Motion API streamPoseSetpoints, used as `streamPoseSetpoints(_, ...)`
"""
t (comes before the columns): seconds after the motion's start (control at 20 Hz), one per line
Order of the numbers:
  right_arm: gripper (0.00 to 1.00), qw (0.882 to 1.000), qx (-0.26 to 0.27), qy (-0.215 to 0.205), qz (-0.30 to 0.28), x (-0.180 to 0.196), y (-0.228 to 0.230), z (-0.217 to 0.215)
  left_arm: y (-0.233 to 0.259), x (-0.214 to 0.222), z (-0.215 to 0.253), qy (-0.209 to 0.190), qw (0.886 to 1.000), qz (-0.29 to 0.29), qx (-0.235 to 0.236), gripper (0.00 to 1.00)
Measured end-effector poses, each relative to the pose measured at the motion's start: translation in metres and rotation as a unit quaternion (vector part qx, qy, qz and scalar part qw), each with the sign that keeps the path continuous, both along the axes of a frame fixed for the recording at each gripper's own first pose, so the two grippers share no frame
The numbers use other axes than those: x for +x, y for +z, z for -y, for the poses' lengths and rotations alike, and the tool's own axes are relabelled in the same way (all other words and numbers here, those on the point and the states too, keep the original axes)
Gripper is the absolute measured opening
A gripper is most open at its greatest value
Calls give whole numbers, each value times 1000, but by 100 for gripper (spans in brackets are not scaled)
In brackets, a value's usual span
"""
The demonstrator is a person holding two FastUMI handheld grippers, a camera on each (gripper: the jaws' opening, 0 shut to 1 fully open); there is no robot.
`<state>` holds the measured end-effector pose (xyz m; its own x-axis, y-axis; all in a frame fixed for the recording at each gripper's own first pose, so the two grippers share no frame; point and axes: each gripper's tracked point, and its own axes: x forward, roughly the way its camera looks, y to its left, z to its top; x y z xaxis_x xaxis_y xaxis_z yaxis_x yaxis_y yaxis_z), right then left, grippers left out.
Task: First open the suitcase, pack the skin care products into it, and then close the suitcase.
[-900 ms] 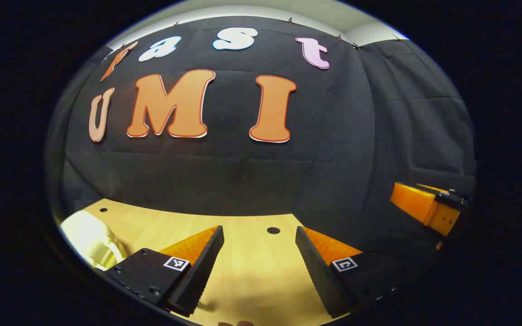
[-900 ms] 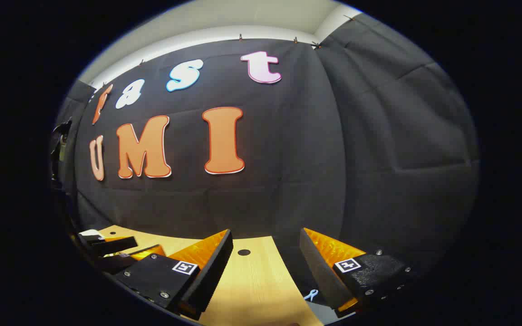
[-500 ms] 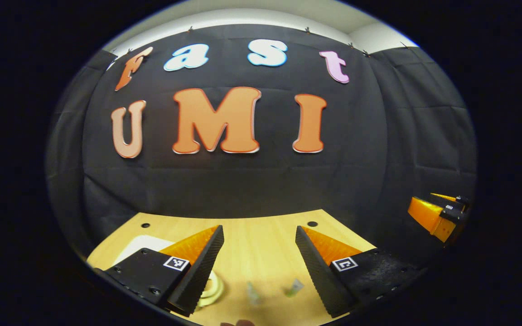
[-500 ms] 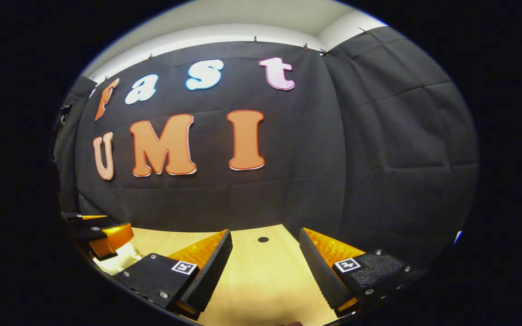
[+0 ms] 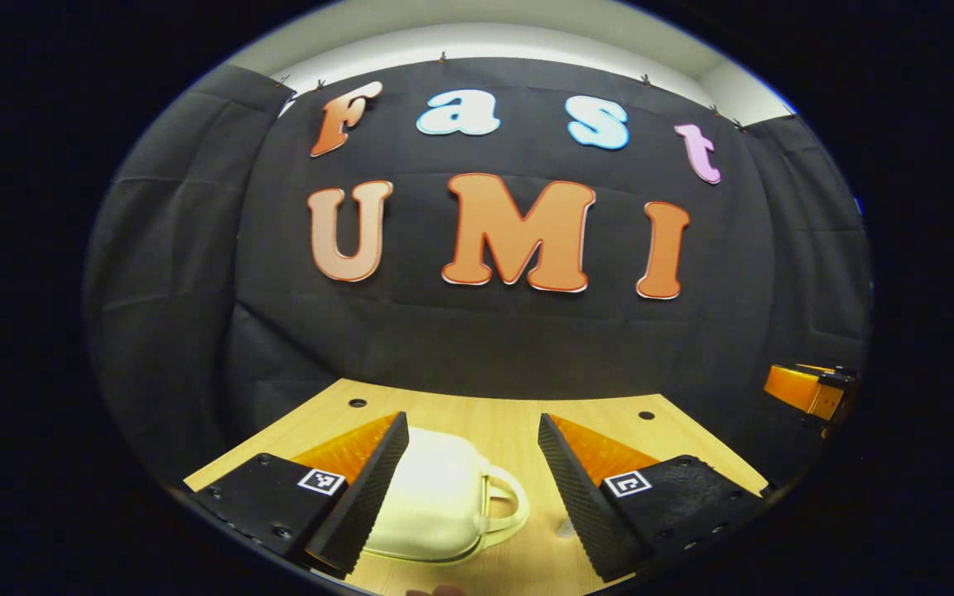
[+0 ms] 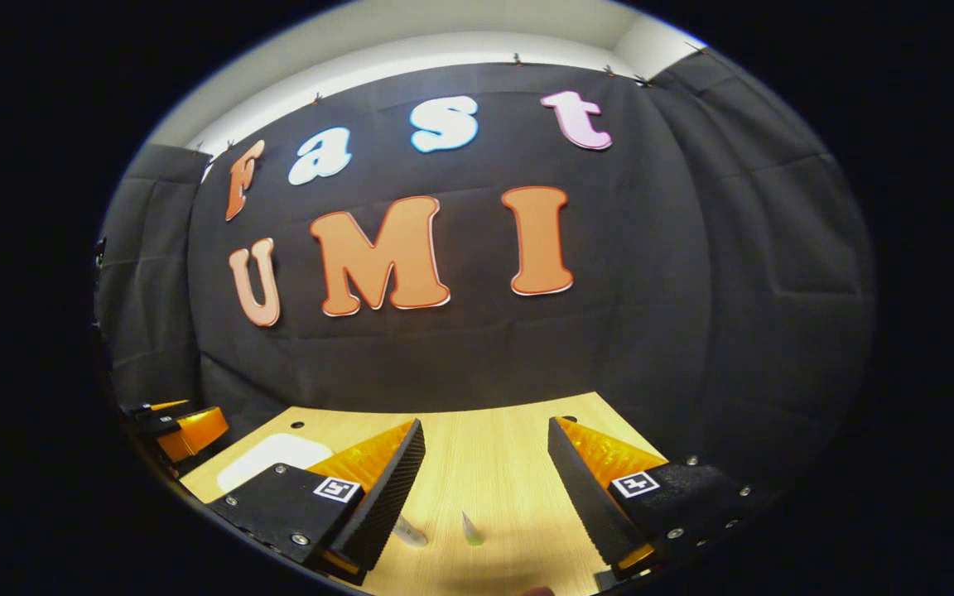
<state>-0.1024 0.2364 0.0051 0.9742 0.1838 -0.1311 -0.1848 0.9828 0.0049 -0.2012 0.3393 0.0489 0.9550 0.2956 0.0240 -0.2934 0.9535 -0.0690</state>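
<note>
A small cream suitcase [image 5: 436, 497] lies flat and closed on the wooden table [image 5: 493, 418], its handle [image 5: 510, 501] pointing right. My left gripper [image 5: 469, 463] hovers open just before it, fingers either side of the case and apart from it. In the right gripper view the suitcase [image 6: 274, 457] shows as a pale patch at the left. My right gripper [image 6: 484, 468] is open above the table, and two small skin care tubes [image 6: 470, 528] [image 6: 409, 532] lie between its fingers, untouched. The right gripper [image 5: 808, 389] shows at the far right of the left gripper view, the left gripper [image 6: 183, 426] at the left of the right gripper view.
The black cloth wall [image 5: 460, 339] closes off the back and sides of the table. Small dark holes [image 5: 357, 403] [image 5: 646, 415] mark the table's far corners. Bare wood [image 6: 493, 430] stretches between the tubes and the wall.
Both views have swung leftward. The suitcase has come from the lower left to between my left fingers. The tubes have come into the right gripper view. Both grippers stayed open.
</note>
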Motion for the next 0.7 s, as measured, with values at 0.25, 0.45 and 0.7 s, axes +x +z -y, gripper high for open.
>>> streamPoseSetpoints(0.25, 95, 999, -13, 51, -8, 10, 1, -17, -2, -4, -13, 35, 999, -2, -10, 98)
streamPoseSetpoints(0.45, 95, 998, -16, 52, -11, 19, -6, -13, -4, 4, -4, 28, 1000, -10, 1, 98)
streamPoseSetpoints(0.7, 95, 998, -32, 49, -31, 15, -27, -9, -16, 19, 8, 17, 997, -33, 62, 98)
